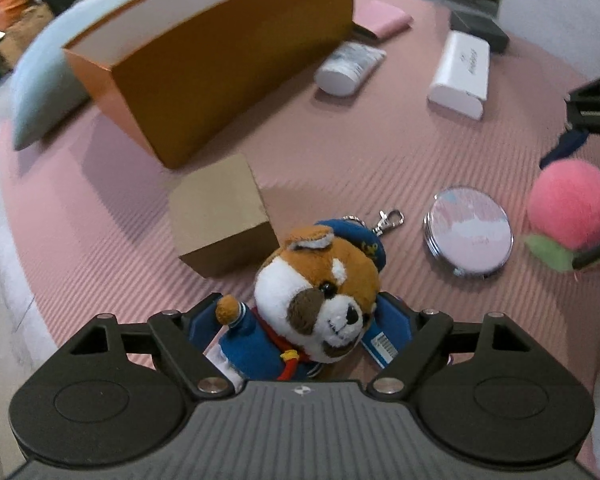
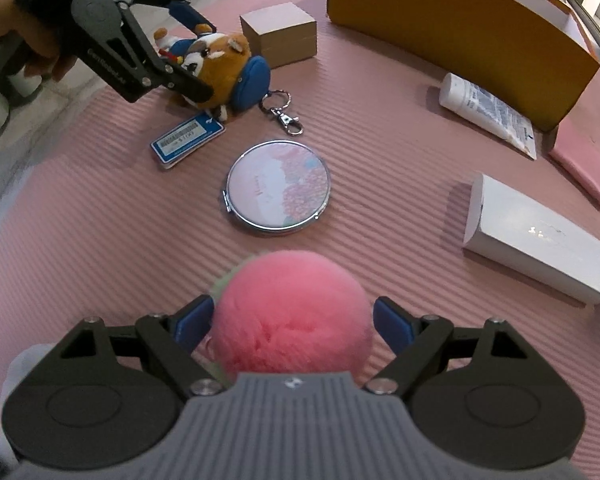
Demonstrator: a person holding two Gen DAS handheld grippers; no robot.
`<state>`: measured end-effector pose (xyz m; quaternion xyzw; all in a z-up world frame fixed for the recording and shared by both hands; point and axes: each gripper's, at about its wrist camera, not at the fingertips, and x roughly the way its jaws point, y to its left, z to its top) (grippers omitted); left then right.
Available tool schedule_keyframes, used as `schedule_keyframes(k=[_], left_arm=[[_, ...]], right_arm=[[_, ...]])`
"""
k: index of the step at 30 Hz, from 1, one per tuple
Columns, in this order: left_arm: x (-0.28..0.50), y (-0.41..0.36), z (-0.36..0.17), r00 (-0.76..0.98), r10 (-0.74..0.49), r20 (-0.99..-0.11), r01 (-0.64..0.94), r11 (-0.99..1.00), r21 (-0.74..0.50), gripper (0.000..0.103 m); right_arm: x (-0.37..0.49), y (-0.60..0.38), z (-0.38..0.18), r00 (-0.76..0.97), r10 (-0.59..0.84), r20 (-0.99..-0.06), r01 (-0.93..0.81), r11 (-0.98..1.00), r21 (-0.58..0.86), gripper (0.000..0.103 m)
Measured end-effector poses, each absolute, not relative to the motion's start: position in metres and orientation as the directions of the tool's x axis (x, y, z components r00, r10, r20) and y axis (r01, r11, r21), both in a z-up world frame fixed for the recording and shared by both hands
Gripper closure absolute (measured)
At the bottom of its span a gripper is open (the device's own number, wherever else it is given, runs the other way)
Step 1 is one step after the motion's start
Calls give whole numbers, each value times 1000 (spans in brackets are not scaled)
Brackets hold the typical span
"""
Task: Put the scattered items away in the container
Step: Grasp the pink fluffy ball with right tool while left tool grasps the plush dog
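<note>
Left claw (image 1: 302,320): spread wide, pointing steeply down, fingers either side of plush dog (image 1: 320,292); pads not pressing it as far as seen.
Plush dog: lies on pink ribbed mat (image 1: 320,152), brown/white head, blue cap + jacket; keyring clasp (image 1: 390,220) above its head, blue barcode tag (image 2: 188,140) beside it on mat.
Right claw (image 2: 292,320): spread, blue pads flank pink pompom (image 2: 292,308); small gap each side, no squeeze visible.
Pink pompom: on mat, green leaf bit at its edge, just below round mirror (image 2: 278,188) in right wrist view.
Round mirror: flat on mat, between dog and pompom, touching neither.
Container: orange box (image 1: 228,68), white inside, open top, at far side of mat; contents can't tell.
Small brown box (image 1: 220,216): just beside dog, in front of orange box.
White tube (image 1: 350,66): lying by orange box's corner.
White flat box (image 1: 462,74): on mat, apart from tube.
Pink pad (image 1: 384,18): behind orange box's end.
Person: hand (image 2: 32,52) grips left claw's handle, upper left in right wrist view.
</note>
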<state>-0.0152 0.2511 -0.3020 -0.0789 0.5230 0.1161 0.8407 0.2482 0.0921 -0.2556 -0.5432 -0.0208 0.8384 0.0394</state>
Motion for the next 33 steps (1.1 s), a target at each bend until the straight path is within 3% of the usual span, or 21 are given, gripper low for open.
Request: schedule_keyframes(k=[14,19,26,33], left_arm=[[-11,255,-323,369,76,-926,-269,963,-28,7],[-12,252,-321,370,97,-924,-293,956,-17,16],[-11,245,-315,378,106,-920,-295,956,-11,23],[-16,239,-303,408,112,-906,-339,940,-36,24]], right_arm=[[243,91,-274,-375,106,-921,-43,-994,-97,16],[244,90,-275,-381,115,-917,-44,-993,-106,18],[244,89,-269,-401,120,-908,-38,-993,-114,51],[246,92,-265,-400,110,-910,-37,-994,-104,56]])
